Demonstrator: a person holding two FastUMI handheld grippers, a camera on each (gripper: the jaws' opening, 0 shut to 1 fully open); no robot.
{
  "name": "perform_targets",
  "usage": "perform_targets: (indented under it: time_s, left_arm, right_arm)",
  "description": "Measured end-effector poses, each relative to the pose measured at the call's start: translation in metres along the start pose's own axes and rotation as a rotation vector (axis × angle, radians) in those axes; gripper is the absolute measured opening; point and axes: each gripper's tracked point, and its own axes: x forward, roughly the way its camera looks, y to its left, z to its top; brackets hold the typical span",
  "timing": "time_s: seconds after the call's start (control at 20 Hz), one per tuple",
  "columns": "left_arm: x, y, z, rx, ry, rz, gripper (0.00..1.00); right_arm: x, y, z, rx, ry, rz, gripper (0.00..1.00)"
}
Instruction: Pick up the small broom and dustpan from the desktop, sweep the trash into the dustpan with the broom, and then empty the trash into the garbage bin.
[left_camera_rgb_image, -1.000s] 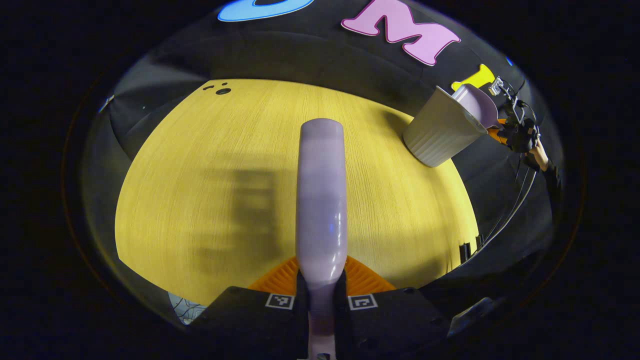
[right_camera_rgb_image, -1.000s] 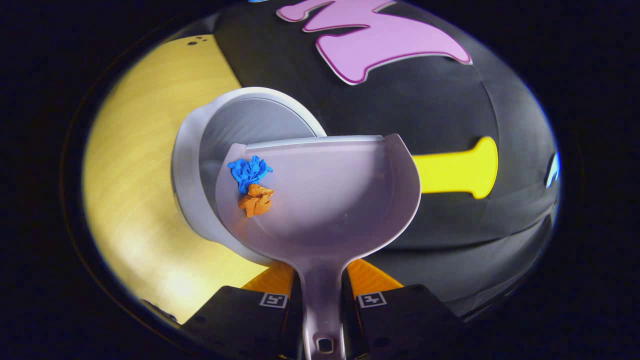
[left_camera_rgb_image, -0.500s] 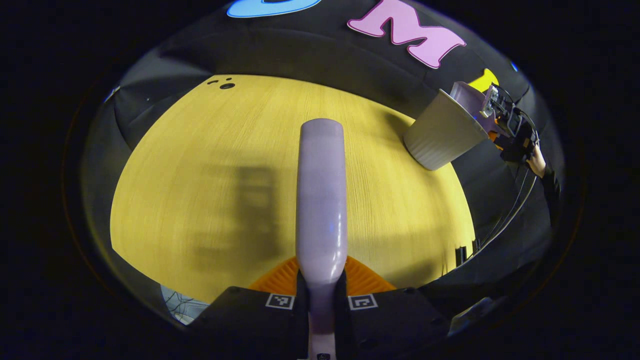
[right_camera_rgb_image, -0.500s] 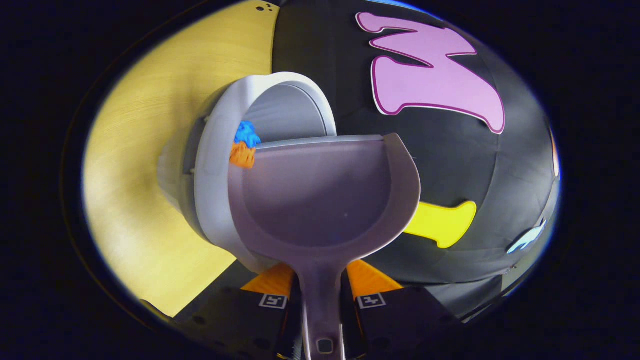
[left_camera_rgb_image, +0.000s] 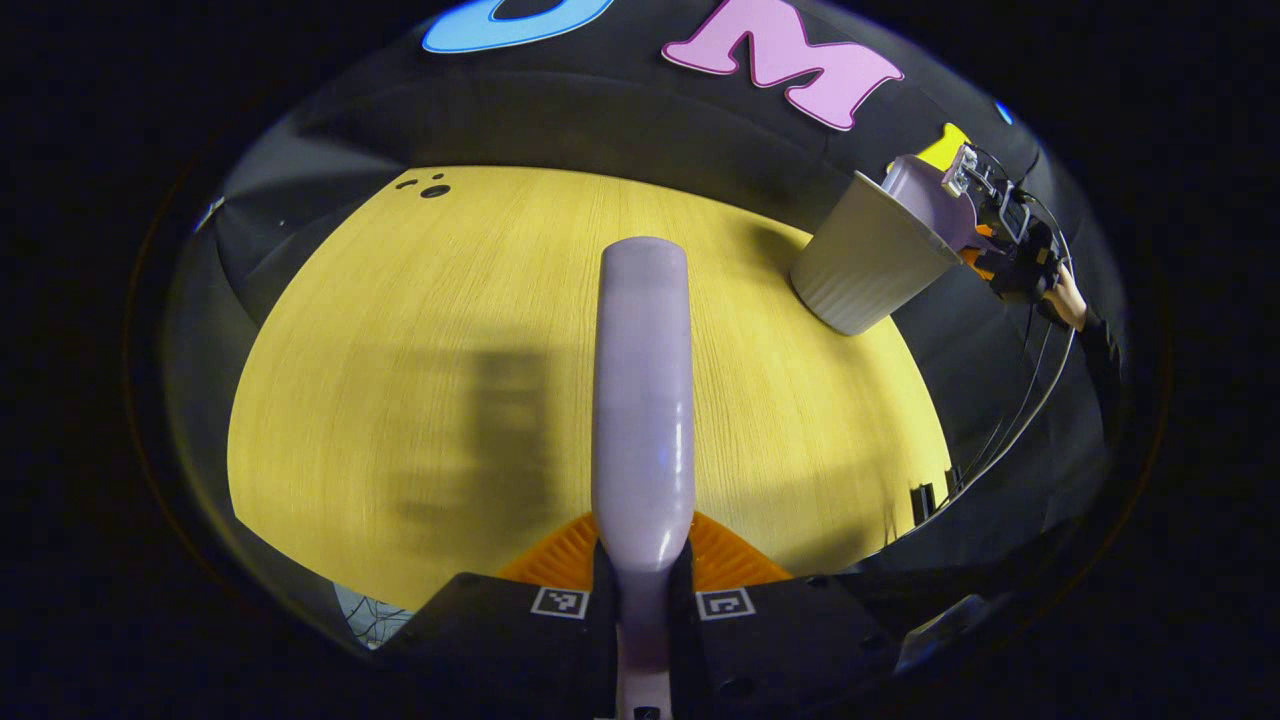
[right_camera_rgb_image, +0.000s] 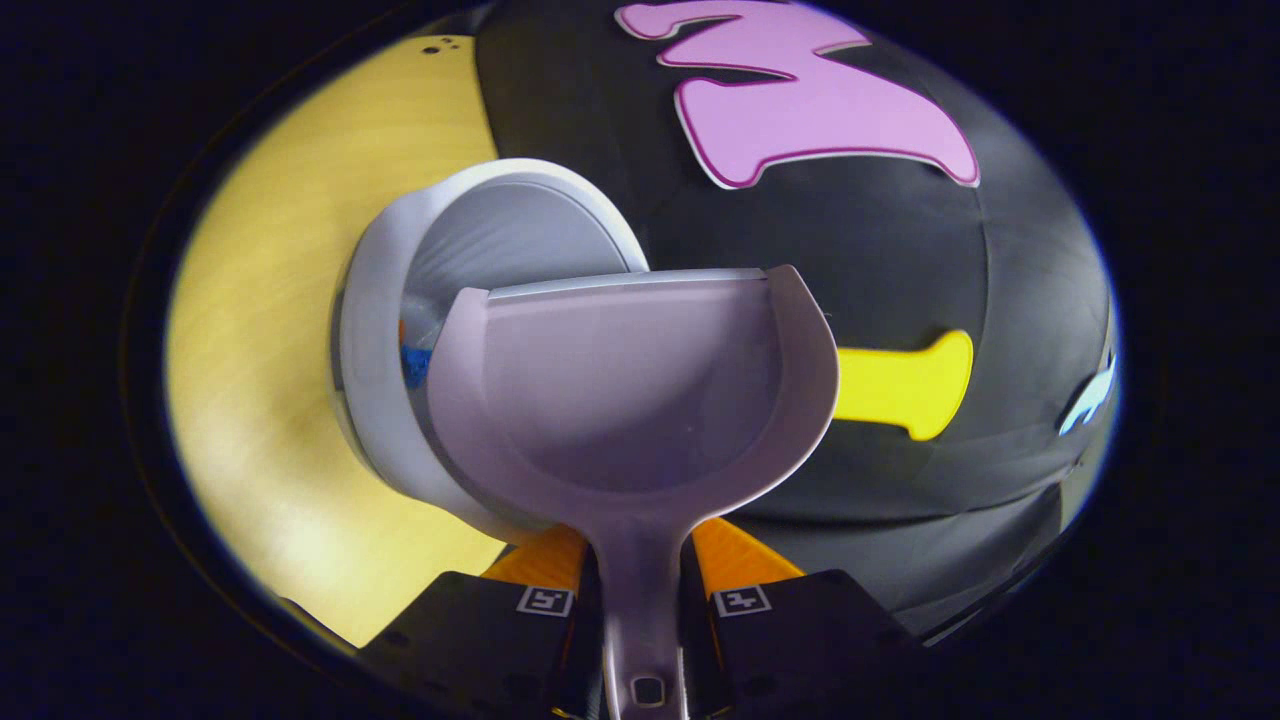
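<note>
My left gripper is shut on the lilac broom, whose back stretches forward above the yellow desktop. My right gripper is shut on the handle of the lilac dustpan, held over the rim of the pale ribbed garbage bin. The pan looks bare; a blue scrap with a bit of orange lies inside the bin. In the left gripper view the bin stands at the desk's far right edge, with the dustpan tipped above it and the right gripper behind.
A person's hand and dark sleeve hold the far gripper, with cables hanging below. Small dark holes mark the desk's far left corner. The broom's shadow falls on the desk left of it.
The blue and orange scraps slid off the dustpan's front left edge and dropped into the bin. The dustpan tilted up, then levelled somewhat. The broom stayed almost still.
</note>
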Motion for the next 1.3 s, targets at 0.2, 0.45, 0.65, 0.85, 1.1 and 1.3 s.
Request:
perform_targets:
  time_s: [0.2, 0.45, 0.65, 0.85, 1.1, 1.3]
  left_arm:
    - [-0.008, 0.001, 0.0, 0.007, -0.032, 0.014, 0.25]
    - [-0.031, 0.004, 0.004, 0.007, -0.102, 0.032, 0.25]
    - [-0.06, 0.009, 0.011, 0.027, -0.189, 0.059, 0.26]
    - [-0.075, 0.018, 0.005, 0.017, -0.233, 0.067, 0.25]
    - [-0.077, 0.035, -0.009, 0.014, -0.24, 0.078, 0.25]
    - [-0.065, 0.043, -0.012, 0.018, -0.23, 0.079, 0.24]
  right_arm:
    - [-0.004, 0.002, 0.004, 0.321, 0.035, 0.09, 0.36]
    - [-0.015, -0.008, 0.03, 0.604, -0.035, 0.105, 0.36]
    - [-0.026, -0.018, 0.052, 0.743, -0.105, 0.152, 0.36]
    - [-0.03, -0.017, 0.062, 0.815, -0.188, 0.219, 0.36]
    - [-0.035, -0.003, 0.076, 0.923, -0.247, 0.383, 0.36]
    - [-0.032, 0.035, 0.077, 0.975, -0.227, 0.539, 0.36]
